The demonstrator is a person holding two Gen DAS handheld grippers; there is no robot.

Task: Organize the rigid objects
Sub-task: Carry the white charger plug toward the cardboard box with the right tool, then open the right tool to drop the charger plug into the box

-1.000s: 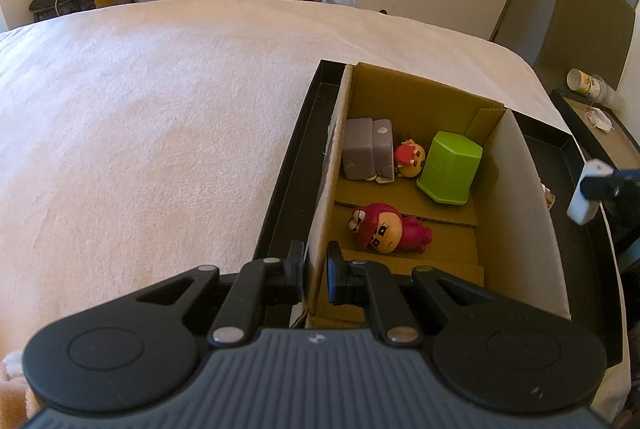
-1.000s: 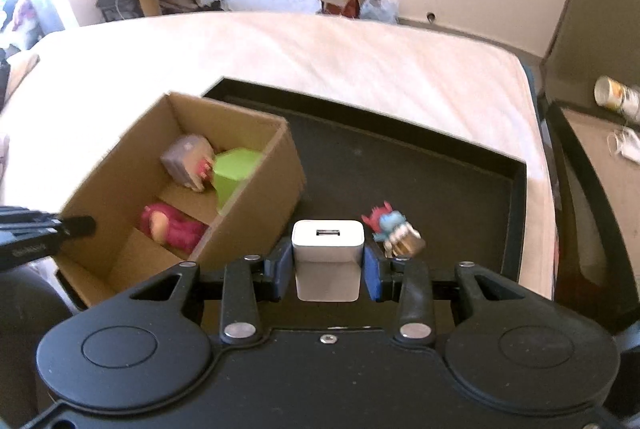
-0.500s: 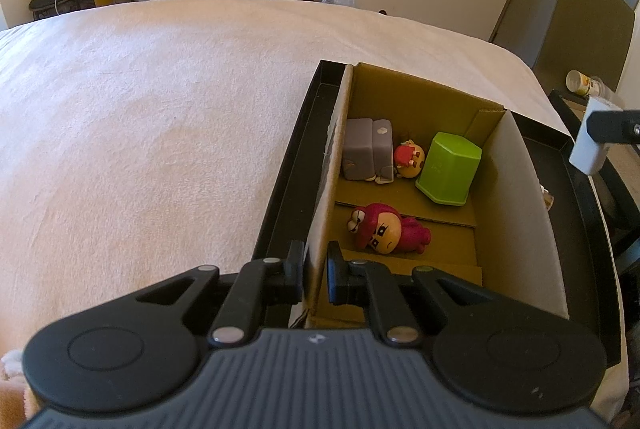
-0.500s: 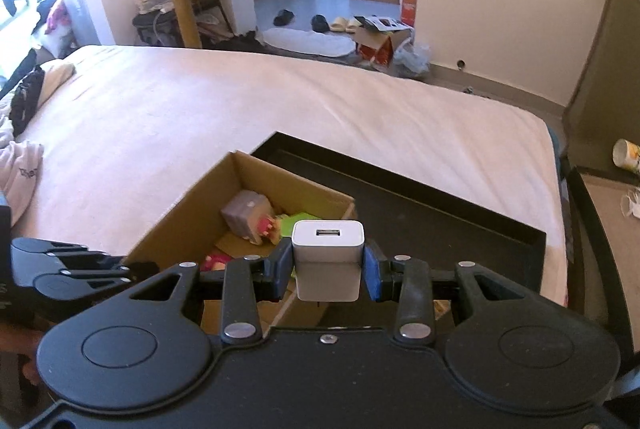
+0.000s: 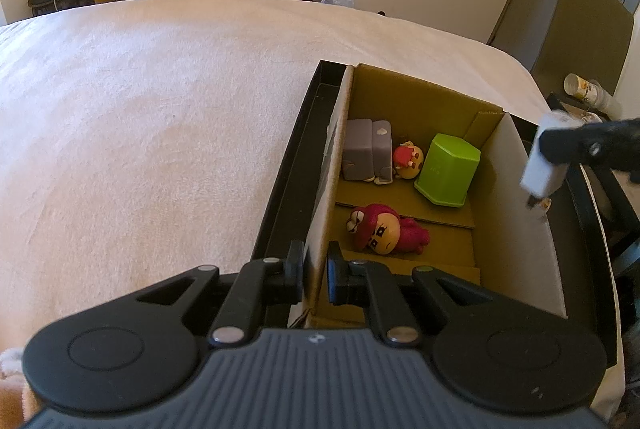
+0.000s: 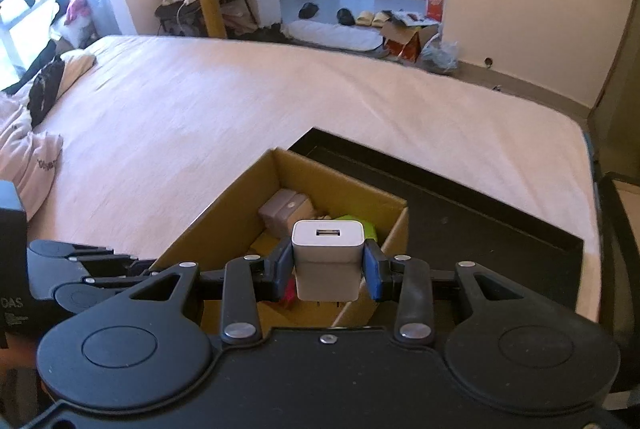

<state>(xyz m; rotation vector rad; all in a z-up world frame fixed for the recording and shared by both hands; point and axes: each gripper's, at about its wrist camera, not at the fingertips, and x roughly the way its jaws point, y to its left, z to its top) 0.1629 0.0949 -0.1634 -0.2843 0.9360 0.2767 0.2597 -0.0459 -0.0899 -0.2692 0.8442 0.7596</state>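
**Gripping the box wall and a white charger**

Clamping the near left wall of the cardboard box [image 5: 320,213], the left tool [image 5: 314,271] sits at the bottom centre of its own view, its two black jaws pressed together on the thin cardboard, one outside the box and one inside. The right tool [image 6: 327,263] is at the lower centre of its view, jaws closed on a white USB charger [image 6: 327,249], with the port facing up toward the camera. In the left view the same charger [image 5: 542,169] shows at the right edge of the frame, tilted, held above the box's right wall.

Inside the box, toward the far end, a grey block [image 5: 366,151] stands against the left wall, a small red and yellow figure [image 5: 408,161] lies just beside it, and a green container [image 5: 446,171] stands to the right of that. Nearer the camera, a pink figure [image 5: 384,229] lies on its side on the box floor. The box stands in the left part of a black tray [image 6: 480,229], whose bare floor fills the right middle of the right view. The tray rests on a bed [image 5: 160,129] with a pale cover that spreads across the upper left of both views.
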